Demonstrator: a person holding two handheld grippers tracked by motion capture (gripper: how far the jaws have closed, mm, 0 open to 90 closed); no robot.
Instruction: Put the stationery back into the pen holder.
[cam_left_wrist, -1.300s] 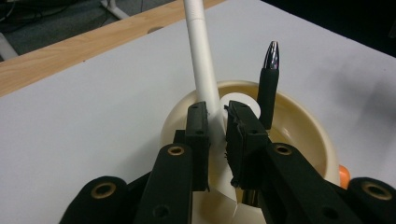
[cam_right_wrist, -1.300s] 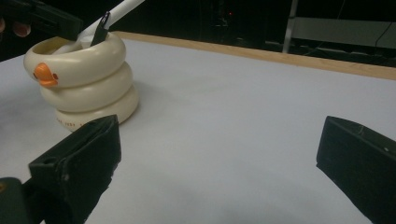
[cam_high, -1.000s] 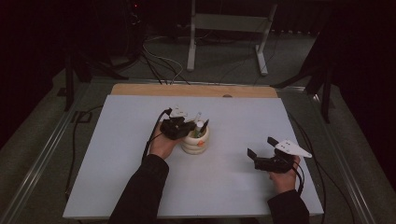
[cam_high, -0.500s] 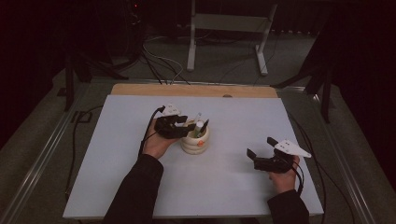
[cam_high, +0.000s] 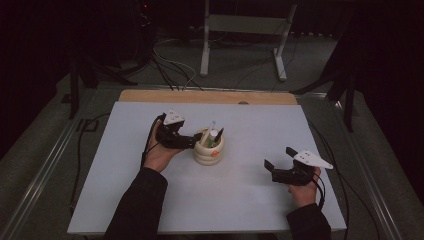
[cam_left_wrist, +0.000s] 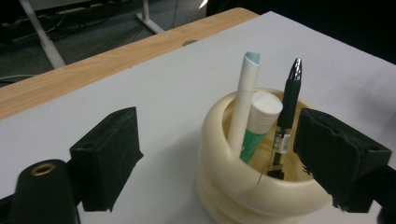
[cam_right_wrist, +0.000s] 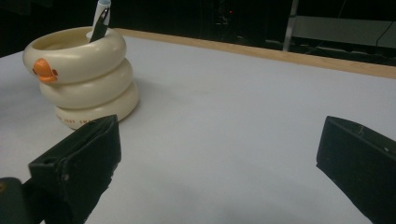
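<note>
At the left of the white table (cam_high: 125, 200), the left gripper (cam_high: 192, 141) sits level just beside a cream pen holder (cam_high: 209, 152), which stands near the table's middle. The holder is built of three stacked rounded rings, with a small orange duck bill (cam_right_wrist: 45, 74) on its side. Upright inside it are a white pen (cam_left_wrist: 244, 102), a white-capped green tube (cam_left_wrist: 259, 122) and a black pen (cam_left_wrist: 286, 116). The left gripper's jaws have just been opening and now stand wide, with the holder's near rim and the pens between them in the left gripper view; the pads press on nothing. At the right, well apart from the holder, the right gripper (cam_high: 277, 167) rests low over bare table, its jaws spread wide and empty.
</note>
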